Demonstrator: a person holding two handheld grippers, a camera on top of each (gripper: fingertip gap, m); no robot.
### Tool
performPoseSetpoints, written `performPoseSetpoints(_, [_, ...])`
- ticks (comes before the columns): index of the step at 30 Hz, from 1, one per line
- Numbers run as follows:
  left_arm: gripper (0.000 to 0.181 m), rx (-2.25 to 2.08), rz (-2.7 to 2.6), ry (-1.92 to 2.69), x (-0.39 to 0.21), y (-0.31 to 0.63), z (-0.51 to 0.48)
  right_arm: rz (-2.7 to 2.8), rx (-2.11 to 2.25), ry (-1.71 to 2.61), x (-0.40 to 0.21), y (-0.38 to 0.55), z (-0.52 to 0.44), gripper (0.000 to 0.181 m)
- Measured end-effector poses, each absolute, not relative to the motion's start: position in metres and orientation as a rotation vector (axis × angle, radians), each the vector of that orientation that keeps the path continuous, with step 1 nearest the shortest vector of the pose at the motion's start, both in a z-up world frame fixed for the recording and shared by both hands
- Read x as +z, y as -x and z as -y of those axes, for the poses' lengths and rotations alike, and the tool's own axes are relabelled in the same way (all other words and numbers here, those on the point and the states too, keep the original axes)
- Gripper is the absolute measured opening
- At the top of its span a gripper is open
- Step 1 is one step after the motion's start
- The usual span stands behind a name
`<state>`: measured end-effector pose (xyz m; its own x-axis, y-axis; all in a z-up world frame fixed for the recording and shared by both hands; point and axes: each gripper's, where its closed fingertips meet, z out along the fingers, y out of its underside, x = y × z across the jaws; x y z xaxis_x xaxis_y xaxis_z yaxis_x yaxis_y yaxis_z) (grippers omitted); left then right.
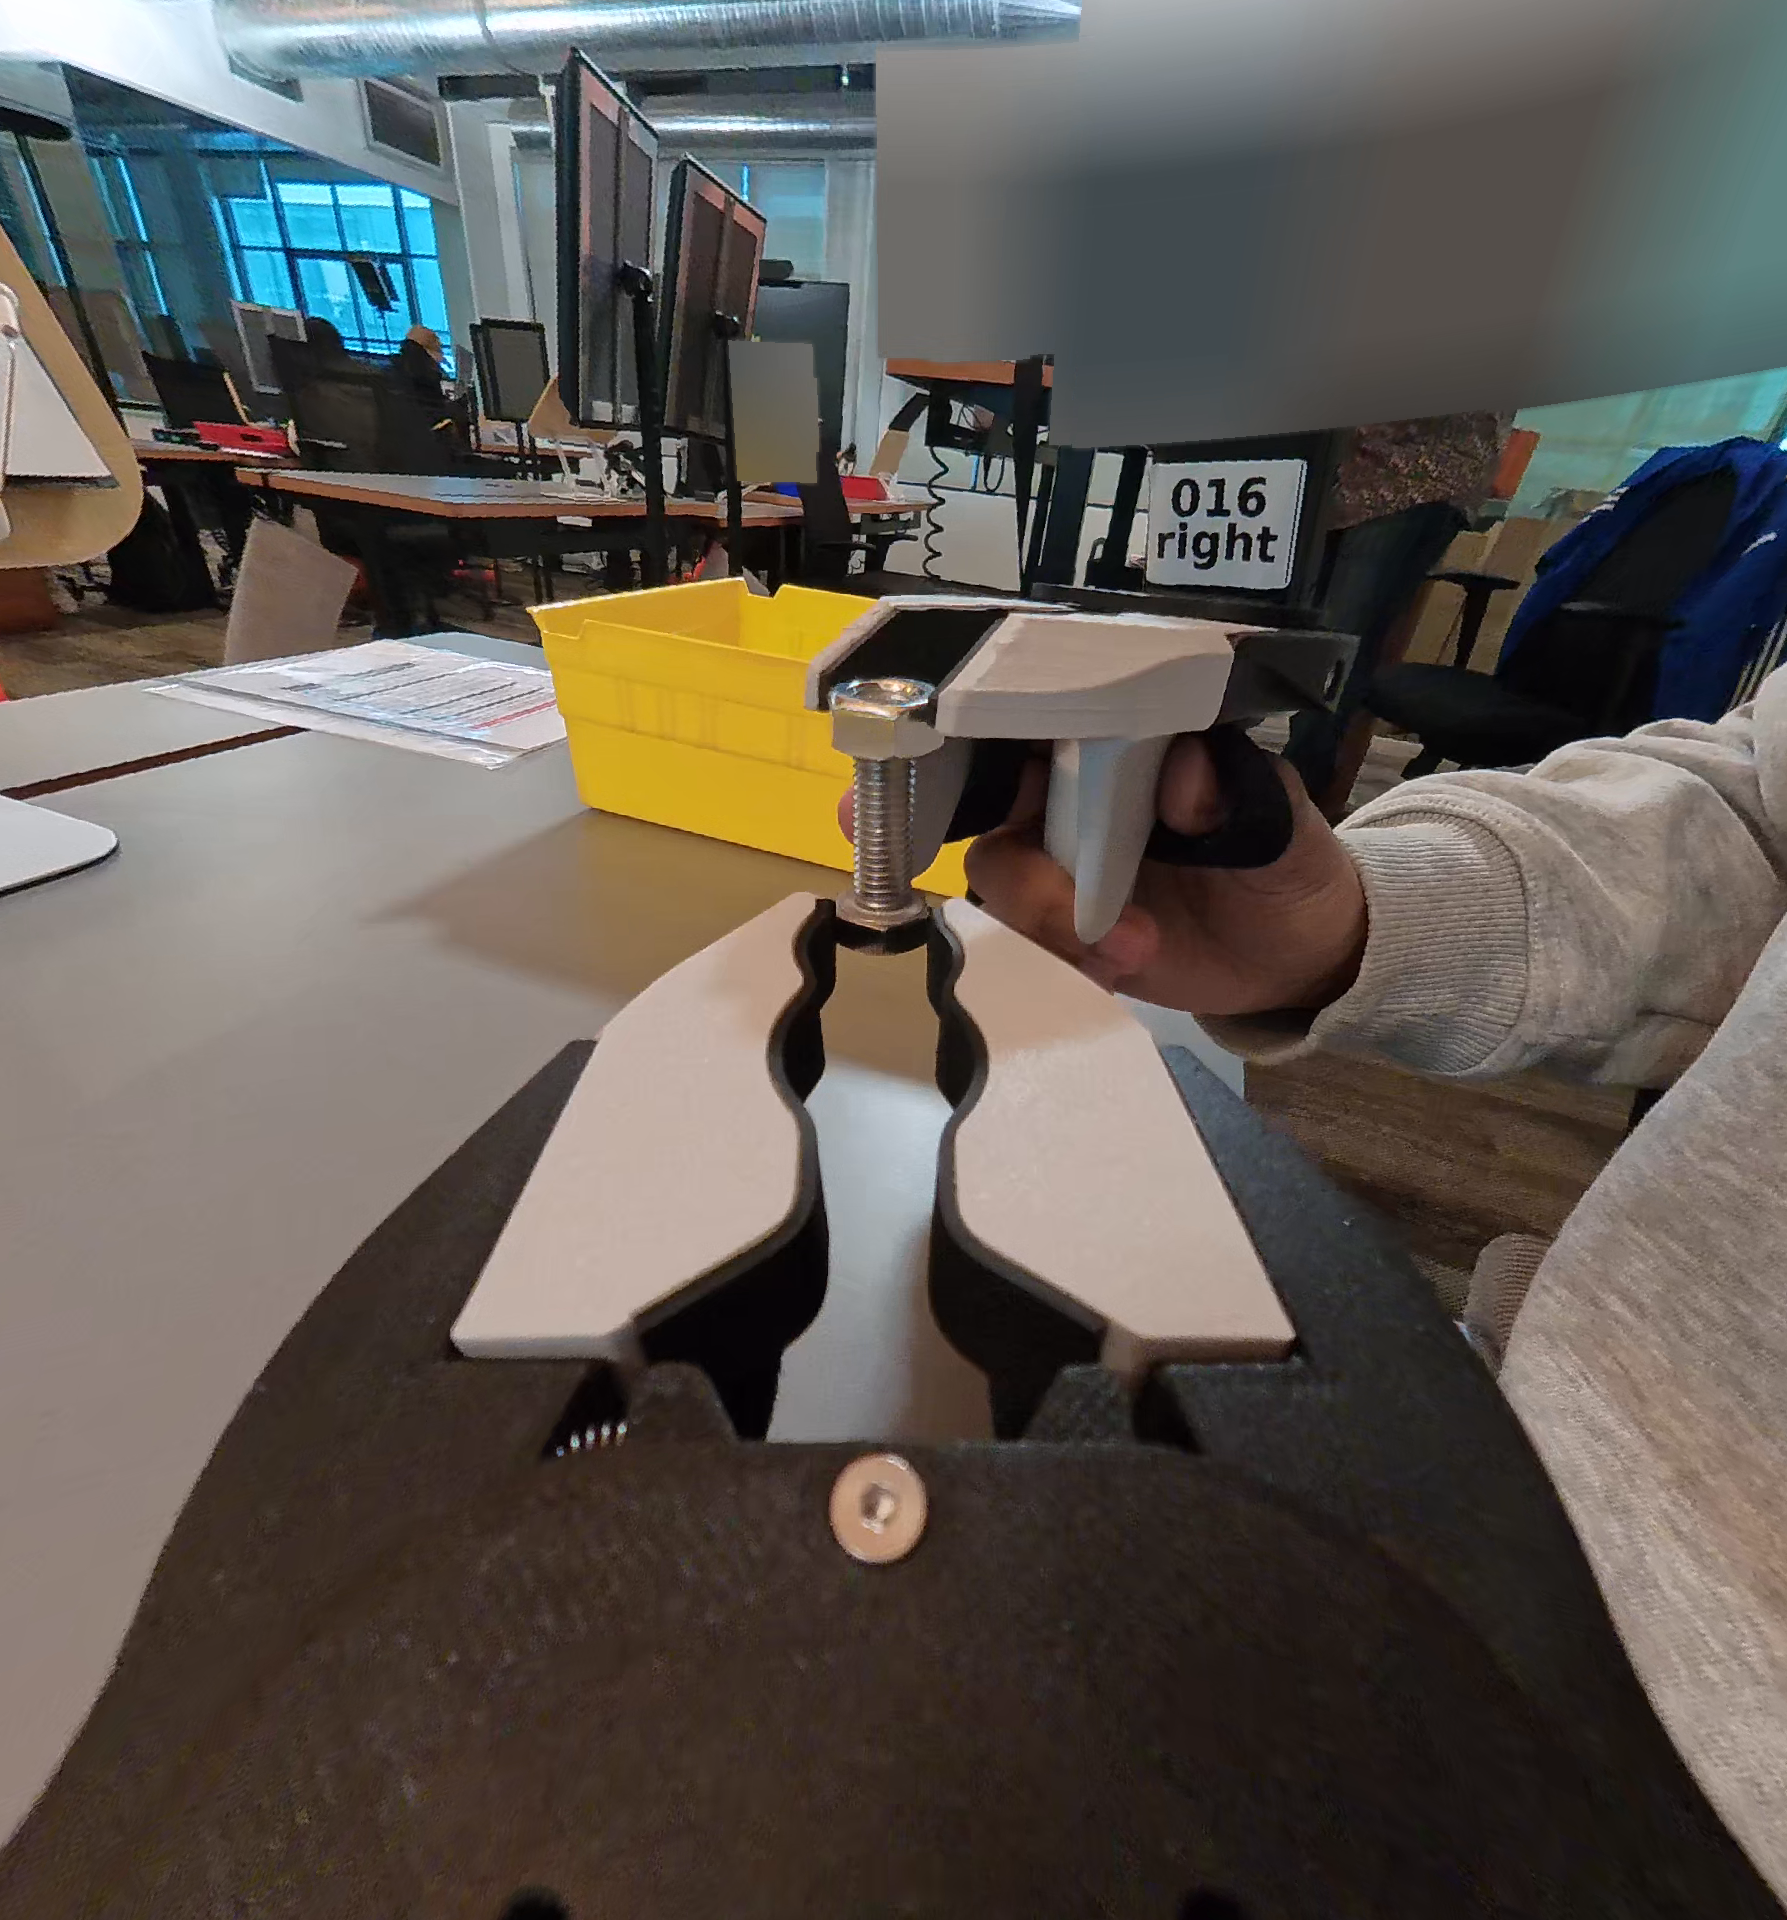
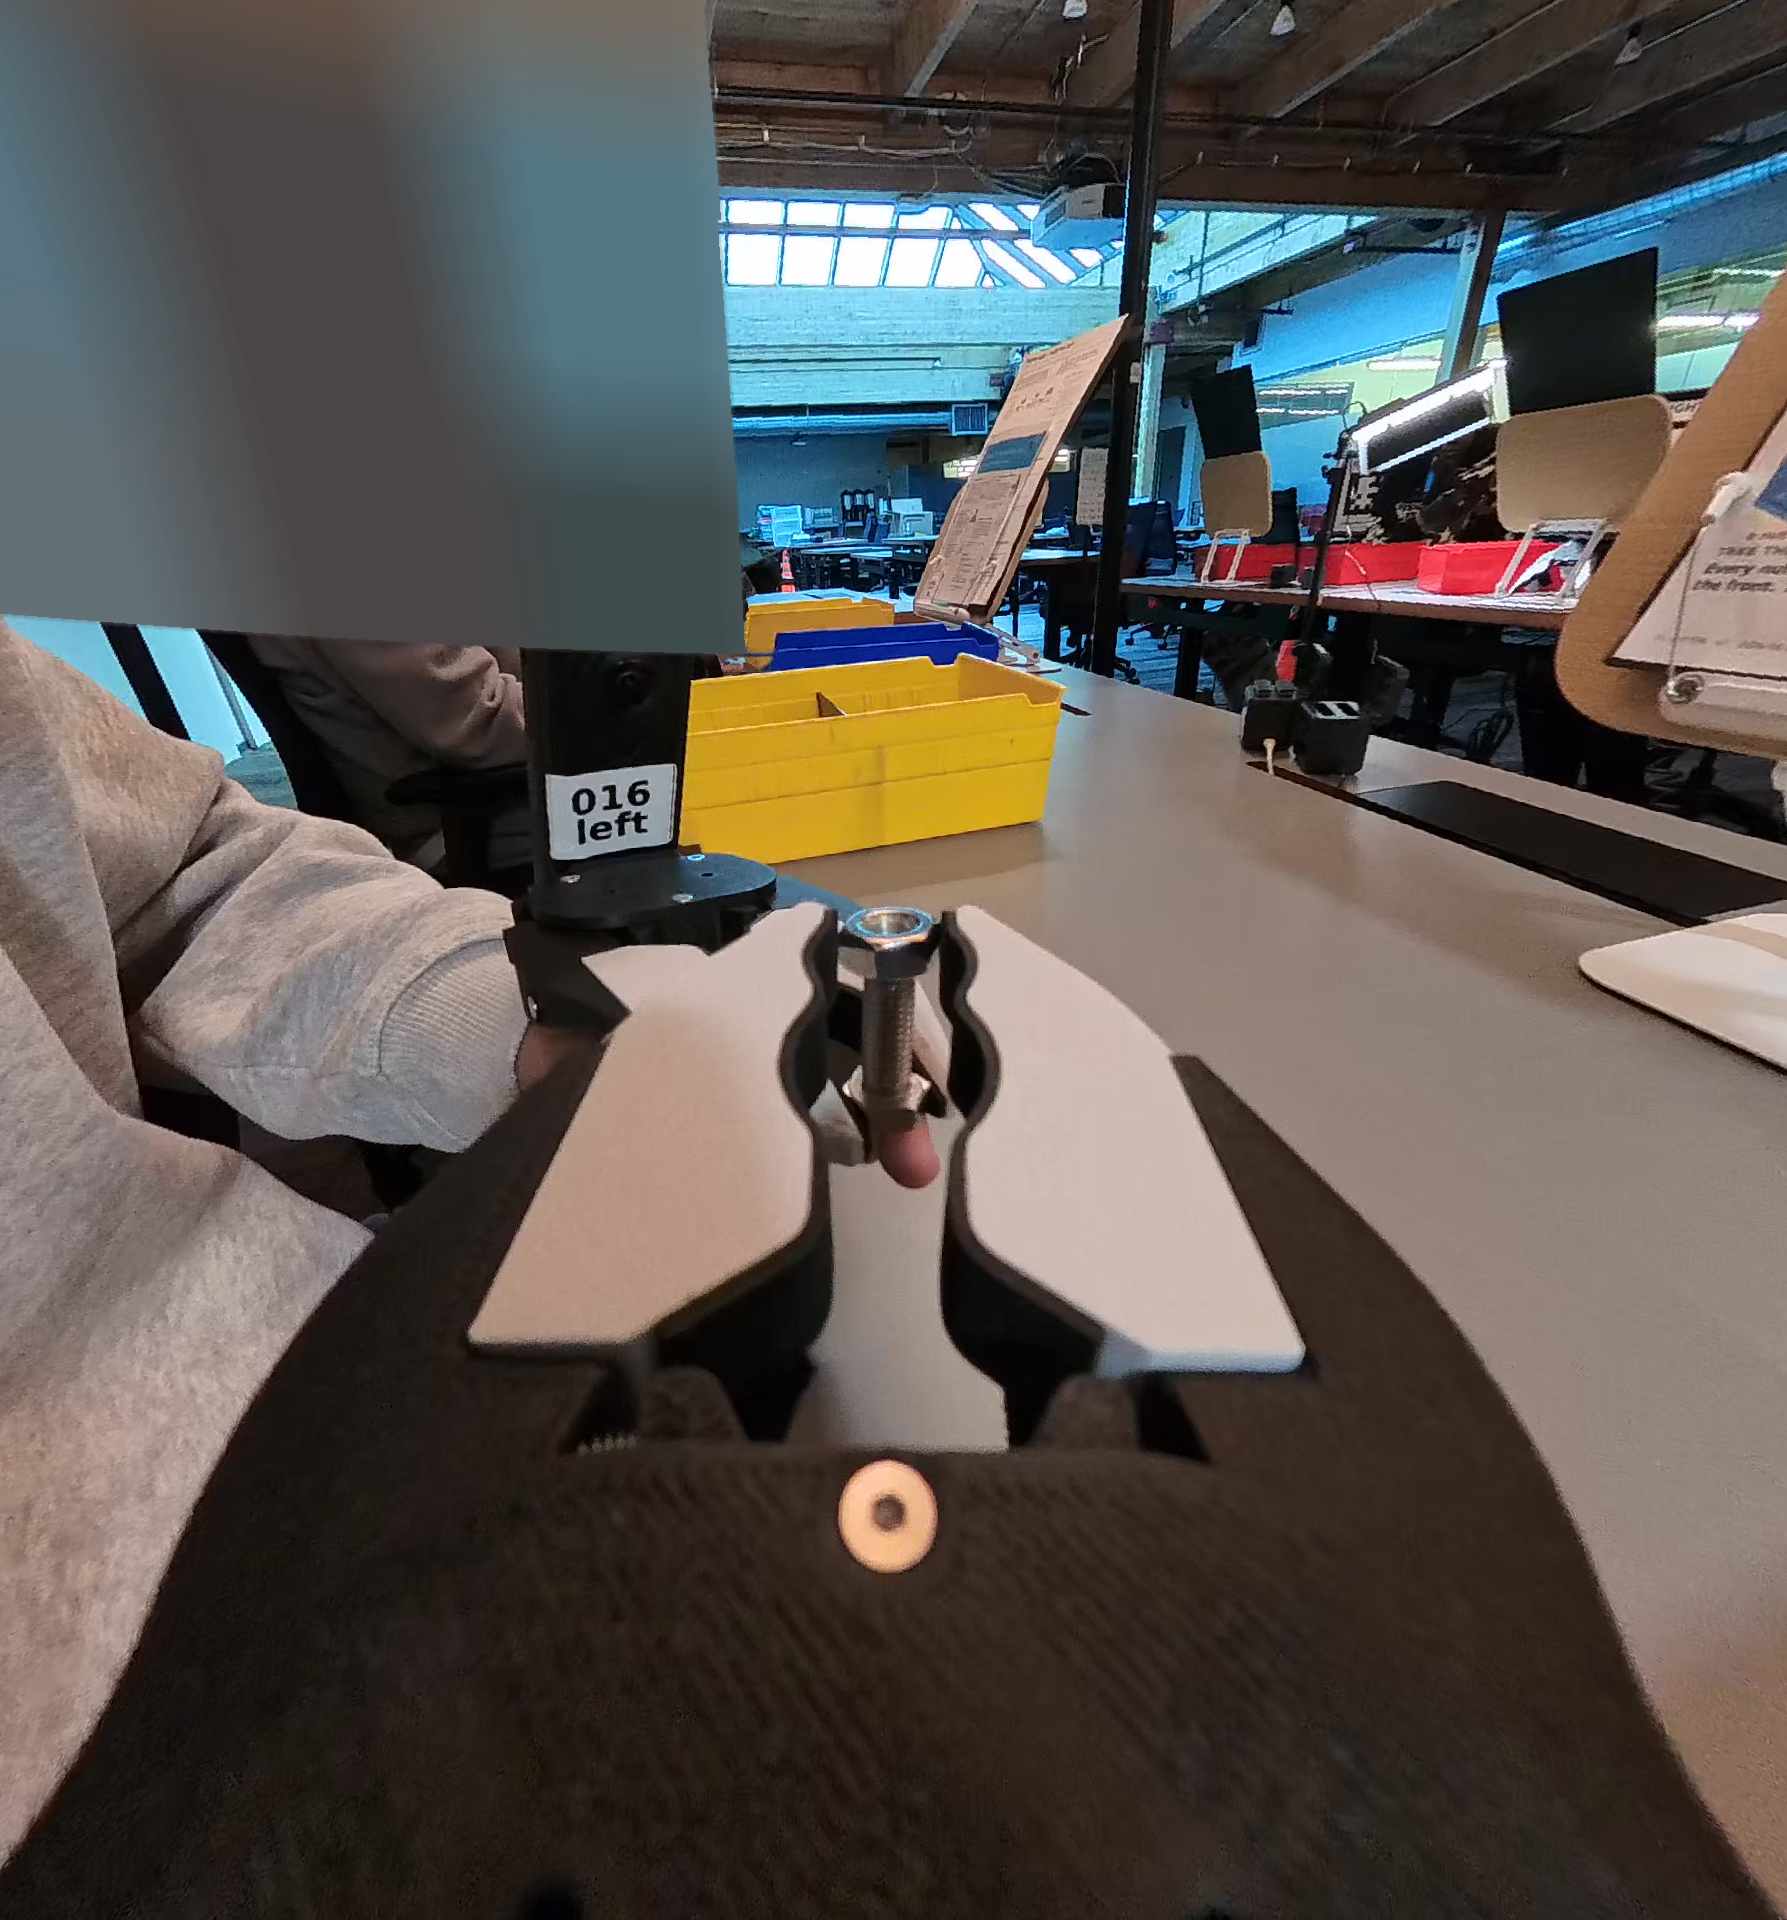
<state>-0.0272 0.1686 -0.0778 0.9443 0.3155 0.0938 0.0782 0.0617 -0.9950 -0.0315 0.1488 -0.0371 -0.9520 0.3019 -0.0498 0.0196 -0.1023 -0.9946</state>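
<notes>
A steel bolt (image 1: 878, 821) stands upright in the air above the grey table (image 1: 245, 987). My left gripper (image 1: 878, 927) is shut on the hex nut (image 1: 876, 914) at the bolt's lower end. My right gripper (image 1: 881, 717) comes in from the right, held by a hand (image 1: 1211, 914), and is shut on the bolt's hex head. In the right wrist view my right gripper (image 2: 889, 935) clamps the head, with the thread (image 2: 887, 1029) and nut (image 2: 891, 1091) below it. The left gripper's black body (image 2: 650, 883) is at the left there, and a fingertip (image 2: 910, 1153) shows under the nut.
A yellow bin (image 1: 681, 727) stands on the table just behind the bolt; it also shows in the right wrist view (image 2: 868, 758), with a blue bin (image 2: 878, 644) beyond. A sleeved paper (image 1: 380, 691) lies far left. A white stand base (image 2: 1720, 987) sits at the right.
</notes>
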Motion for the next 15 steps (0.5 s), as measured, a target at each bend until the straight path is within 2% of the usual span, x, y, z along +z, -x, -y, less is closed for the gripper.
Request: performPoseSetpoints(15, [0.017, 0.172, 0.334, 1.502, -0.0783, 0.0283, -0.168, 1.966, 2.199, 0.382, -0.0369, 0.0318, -0.149, 0.018])
